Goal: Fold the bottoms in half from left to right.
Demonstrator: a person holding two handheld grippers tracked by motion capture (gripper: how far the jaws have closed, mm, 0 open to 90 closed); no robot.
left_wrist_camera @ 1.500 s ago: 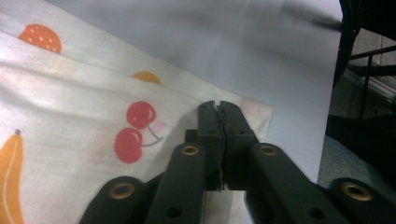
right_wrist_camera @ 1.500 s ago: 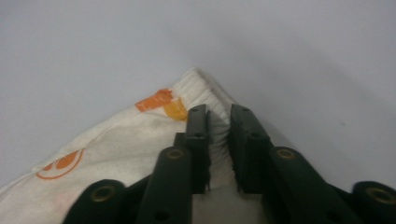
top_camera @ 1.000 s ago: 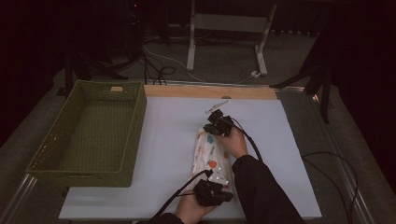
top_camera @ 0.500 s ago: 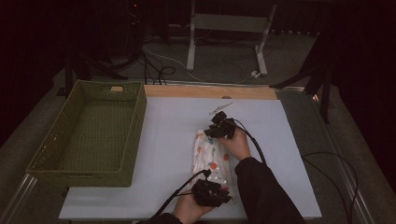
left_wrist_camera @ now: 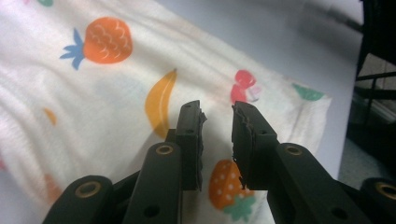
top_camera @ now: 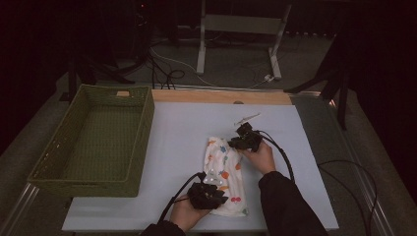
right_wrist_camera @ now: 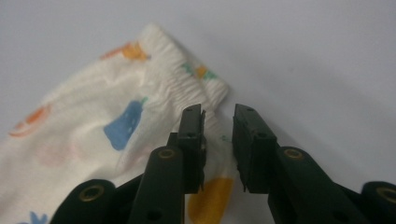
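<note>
A dim room surrounds a smooth, pale grey-blue desk (top_camera: 172, 128) with a strip of light wood (top_camera: 221, 96) along its far edge; dark cables and a metal stand sit on the floor beyond.

At the left of the desk stands a deep rectangular basket (top_camera: 93, 142) of coarse green weave, its walls slightly sloped.

Right of the basket, near the middle of the desk, lies a soft white cloth (top_camera: 224, 174) folded into a long narrow shape, printed with small coloured fruit: orange pineapples, yellow bananas, red strawberries, a blue pear. Its knit looks fine and faintly rippled, and the far end carries a gathered, ribbed elastic band.

The left claw (top_camera: 209, 194), black and blocky with a cable trailing from it, sits in the person's hand over the near end of the cloth. Its jaws have just been opening; they stand a little apart above the printed fabric and pinch nothing.

Farther right, a small pale thin object (top_camera: 247, 118), too small to identify, lies on the bare desk.

The right claw (top_camera: 244, 141) is held at the far, elastic end of the cloth. Its jaws have just been narrowing, yet a gap remains, and the pads press on no fabric. A dark sleeve (top_camera: 285, 206) covers the right forearm.
</note>
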